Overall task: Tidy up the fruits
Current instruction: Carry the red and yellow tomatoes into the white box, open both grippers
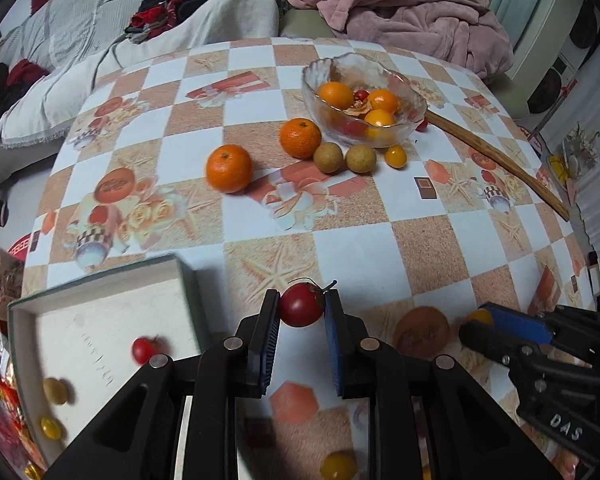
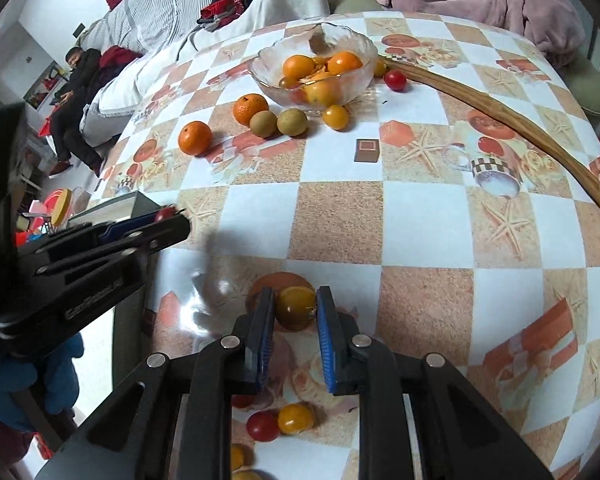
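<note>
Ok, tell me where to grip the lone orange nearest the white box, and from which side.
Grip the orange across its widest middle, coming from above with the fingers to its left and right. It sits apart from the second orange and the two brownish fruits, so both flanks look free; its round shape likely slips if pinched high.
</note>
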`<state>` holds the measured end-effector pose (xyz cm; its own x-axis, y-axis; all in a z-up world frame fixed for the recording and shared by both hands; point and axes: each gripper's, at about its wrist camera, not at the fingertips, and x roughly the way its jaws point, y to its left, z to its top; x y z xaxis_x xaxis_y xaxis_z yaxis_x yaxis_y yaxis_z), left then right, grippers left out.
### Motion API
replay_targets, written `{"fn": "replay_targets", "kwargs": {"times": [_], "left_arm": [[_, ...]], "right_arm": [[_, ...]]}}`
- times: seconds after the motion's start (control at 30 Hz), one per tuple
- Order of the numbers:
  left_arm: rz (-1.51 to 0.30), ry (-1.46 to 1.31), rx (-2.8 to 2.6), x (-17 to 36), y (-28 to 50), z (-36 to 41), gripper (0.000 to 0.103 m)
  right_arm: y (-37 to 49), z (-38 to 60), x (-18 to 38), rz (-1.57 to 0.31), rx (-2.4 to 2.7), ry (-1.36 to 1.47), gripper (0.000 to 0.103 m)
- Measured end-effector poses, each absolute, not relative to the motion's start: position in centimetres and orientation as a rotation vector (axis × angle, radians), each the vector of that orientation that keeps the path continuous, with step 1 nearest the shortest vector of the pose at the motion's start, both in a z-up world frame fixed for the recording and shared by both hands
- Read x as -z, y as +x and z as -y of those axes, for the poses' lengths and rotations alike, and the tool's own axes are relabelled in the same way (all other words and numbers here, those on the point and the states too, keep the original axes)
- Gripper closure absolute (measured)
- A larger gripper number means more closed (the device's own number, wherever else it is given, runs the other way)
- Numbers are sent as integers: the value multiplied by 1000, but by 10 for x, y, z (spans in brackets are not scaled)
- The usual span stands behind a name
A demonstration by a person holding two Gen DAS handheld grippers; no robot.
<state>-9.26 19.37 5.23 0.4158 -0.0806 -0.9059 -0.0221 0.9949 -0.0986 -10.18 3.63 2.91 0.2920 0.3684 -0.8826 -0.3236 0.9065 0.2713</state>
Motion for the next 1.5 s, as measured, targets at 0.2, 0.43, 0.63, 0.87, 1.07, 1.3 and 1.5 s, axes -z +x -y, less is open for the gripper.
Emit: {"fn": "replay_targets", "kwargs": {"times": [0.2, 0.43, 0.63, 0.87, 1.07, 1.3, 1.5], "left_arm": [[-1136, -147, -26, -65, -130, -225, 79], [-1155, -185, -121, -65, -180, -264, 79], [-1180, -228, -195, -55, -211, -293, 79], [-1199, -270, -211, -49, -245, -300, 79], [-1235, -280, -211, -40, -264, -299, 79], [-1264, -280, -213, -30, -271, -299, 79], [-1286, -256, -216, -22, -273, -298, 79]], "right_arm": [[-112, -62, -40, -1186, -511, 32, 81], [-131, -117, -46, -1200, -611, -15, 81], [-149, -165, -46, -1216, -697, -69, 81], [-165, -199, -35, -1269, -740, -107, 81], [-173, -216, -22, -1309, -746, -154, 81], [-176, -226, -10, -1336, -740, -192, 80], [-175, -232, 1, -1361, -738, -218, 79]]}}
